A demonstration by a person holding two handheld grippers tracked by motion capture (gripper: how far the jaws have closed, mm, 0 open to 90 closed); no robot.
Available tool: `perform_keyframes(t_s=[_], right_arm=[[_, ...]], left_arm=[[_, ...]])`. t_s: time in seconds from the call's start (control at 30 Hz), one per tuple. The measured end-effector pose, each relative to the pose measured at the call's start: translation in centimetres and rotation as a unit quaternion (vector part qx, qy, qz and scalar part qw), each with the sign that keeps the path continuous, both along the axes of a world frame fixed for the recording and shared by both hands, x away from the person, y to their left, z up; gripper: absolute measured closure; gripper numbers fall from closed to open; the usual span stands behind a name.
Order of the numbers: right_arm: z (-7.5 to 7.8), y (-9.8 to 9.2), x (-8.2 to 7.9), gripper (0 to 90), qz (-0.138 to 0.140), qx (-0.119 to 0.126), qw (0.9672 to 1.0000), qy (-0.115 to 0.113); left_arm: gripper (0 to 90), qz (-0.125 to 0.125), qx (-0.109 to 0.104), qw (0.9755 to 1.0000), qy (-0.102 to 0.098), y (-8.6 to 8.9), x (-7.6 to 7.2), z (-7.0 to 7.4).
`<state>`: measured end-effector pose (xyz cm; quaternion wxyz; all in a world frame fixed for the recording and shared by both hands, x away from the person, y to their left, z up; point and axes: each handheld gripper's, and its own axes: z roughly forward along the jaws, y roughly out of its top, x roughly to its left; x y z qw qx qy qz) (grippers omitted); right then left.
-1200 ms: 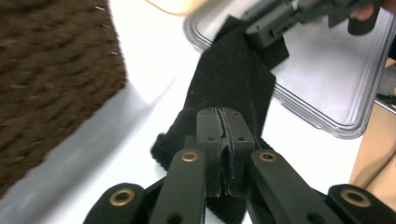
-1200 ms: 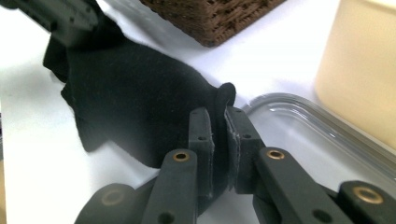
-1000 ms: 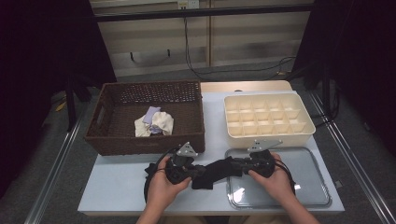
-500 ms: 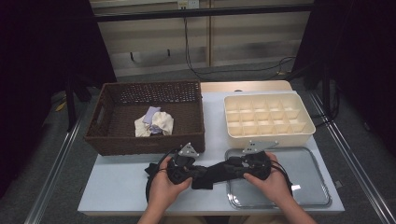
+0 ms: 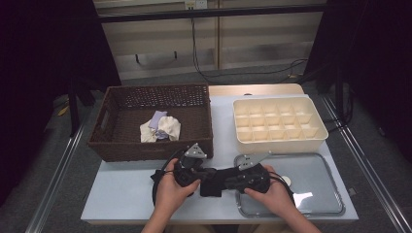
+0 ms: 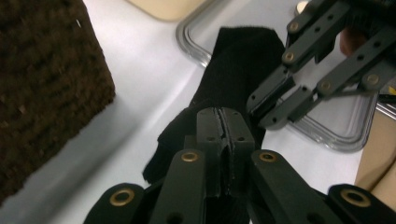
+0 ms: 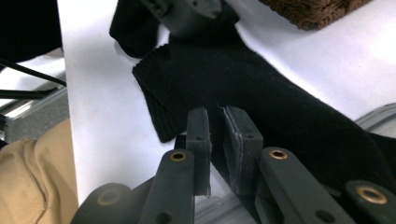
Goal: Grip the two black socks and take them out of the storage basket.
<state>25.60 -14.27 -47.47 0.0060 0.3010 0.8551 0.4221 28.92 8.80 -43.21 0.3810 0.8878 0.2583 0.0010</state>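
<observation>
Going left to right on my screen: the brown wicker basket sits at the left of the table with a small crumpled bundle of cream and lilac cloth on its floor, and that's all it's got in it. To the right of it is the cream divider box, a grid of little compartments, every one of them bare as far as I can see. In front of that box lies the flat metal tray, with a small pale round thing on it that I can't make out.

The black sock lies on the table in front of the basket, one end reaching over the tray's left rim. My left gripper has its jaws pressed tight together on the sock's fabric. My right gripper has just been closing; its jaws stand a narrow gap apart right over the sock, and I can't tell if any fabric is caught between them.
</observation>
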Motion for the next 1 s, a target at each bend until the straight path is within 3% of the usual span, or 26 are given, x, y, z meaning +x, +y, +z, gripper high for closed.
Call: perform_keyframes(t_s=[0.23, 0.4, 0.57, 0.73, 0.83, 1.0], right_arm=[[-0.4, -0.2, 0.9, 78.9, -0.024, -0.019, 0.9995, -0.004], [0.3, -1.4, 0.9, 69.5, -0.055, -0.004, 0.9983, -0.02], [1.1, -1.9, 0.8, 63.2, -0.073, 0.003, 0.9965, -0.041], [1.2, -1.4, 0.7, 58.3, -0.07, 0.01, 0.9966, -0.041], [1.1, -0.8, 0.7, 54.6, -0.065, 0.004, 0.9969, -0.044], [0.1, -0.1, 0.9, 55.0, -0.062, -0.01, 0.9976, -0.029]], left_arm=[[87.1, -0.018, 0.003, 0.9998, -0.002, -0.8, -0.6, 0.2], [87.0, -0.027, 0.019, 0.9994, 0.011, -1.0, -1.4, -1.2], [86.9, -0.028, 0.029, 0.9991, 0.009, -1.2, -2.2, -1.6], [86.8, -0.032, 0.033, 0.9989, 0.009, -1.3, -2.6, -1.9], [86.7, -0.032, 0.035, 0.9988, 0.012, -1.2, -2.8, -2.1], [85.5, -0.032, 0.031, 0.999, 0.011, -1.1, -2.7, -2.3]])
